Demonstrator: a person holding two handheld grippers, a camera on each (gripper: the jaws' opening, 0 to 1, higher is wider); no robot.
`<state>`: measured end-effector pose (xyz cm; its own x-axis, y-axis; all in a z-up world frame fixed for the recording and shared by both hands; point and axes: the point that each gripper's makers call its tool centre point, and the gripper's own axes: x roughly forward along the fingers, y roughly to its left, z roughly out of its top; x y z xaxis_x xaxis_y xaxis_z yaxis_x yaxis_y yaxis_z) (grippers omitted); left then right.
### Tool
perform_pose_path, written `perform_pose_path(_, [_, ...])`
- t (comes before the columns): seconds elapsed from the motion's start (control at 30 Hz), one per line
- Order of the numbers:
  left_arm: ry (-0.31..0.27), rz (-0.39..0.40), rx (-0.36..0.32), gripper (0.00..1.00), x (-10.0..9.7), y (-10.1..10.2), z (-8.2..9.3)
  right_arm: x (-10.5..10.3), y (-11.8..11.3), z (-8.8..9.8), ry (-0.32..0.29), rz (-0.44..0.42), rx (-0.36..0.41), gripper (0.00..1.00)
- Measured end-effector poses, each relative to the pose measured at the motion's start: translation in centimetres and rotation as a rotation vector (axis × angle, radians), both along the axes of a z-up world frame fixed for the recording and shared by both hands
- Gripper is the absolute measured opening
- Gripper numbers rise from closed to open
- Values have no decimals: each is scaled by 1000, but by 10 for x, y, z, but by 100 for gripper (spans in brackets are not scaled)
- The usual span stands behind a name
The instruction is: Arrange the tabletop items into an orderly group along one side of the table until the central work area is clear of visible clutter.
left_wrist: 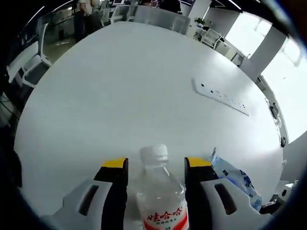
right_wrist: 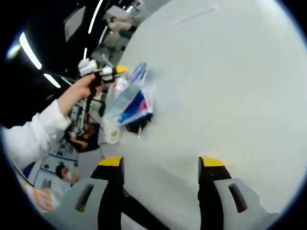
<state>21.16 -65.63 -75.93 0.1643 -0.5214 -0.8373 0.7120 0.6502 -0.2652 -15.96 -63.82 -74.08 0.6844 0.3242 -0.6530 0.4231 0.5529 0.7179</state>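
The white surface (left_wrist: 120,86) carries a long power strip (left_wrist: 220,96) far out, well apart from everything else. Between the left claw (left_wrist: 156,167) jaws stands a clear water bottle (left_wrist: 160,196), red-labelled and white-capped, jaws close beside it though contact is unclear, with a blue-printed packet (left_wrist: 237,179) just right. The right claw (right_wrist: 160,165) is wide open over bare surface; its view adds the packet near the edge and a white-sleeved hand (right_wrist: 79,91).

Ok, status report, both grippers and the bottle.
Left gripper around water bottle, grip unconfirmed. Right gripper open, empty. Blue packet beside bottle. Power strip mid-table.

Large white table (left_wrist: 120,96), mesh office chairs (left_wrist: 29,67), bright windows (left_wrist: 283,72), ceiling strip lights (right_wrist: 29,50)
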Motion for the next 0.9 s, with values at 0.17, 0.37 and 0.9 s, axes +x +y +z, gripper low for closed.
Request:
perform_pose_path(0.17, [16, 17, -5, 39, -3, -4, -1, -1, -2, 1, -4, -8, -5, 61])
perform_pose_path(0.37, [-6, 39, -3, 30, 4, -5, -2, -4, -5, 1, 1, -20, -8, 61])
perform_pose_path(0.9, [-41, 32, -20, 22, 1, -6, 7, -5, -6, 3, -8, -31, -14, 60])
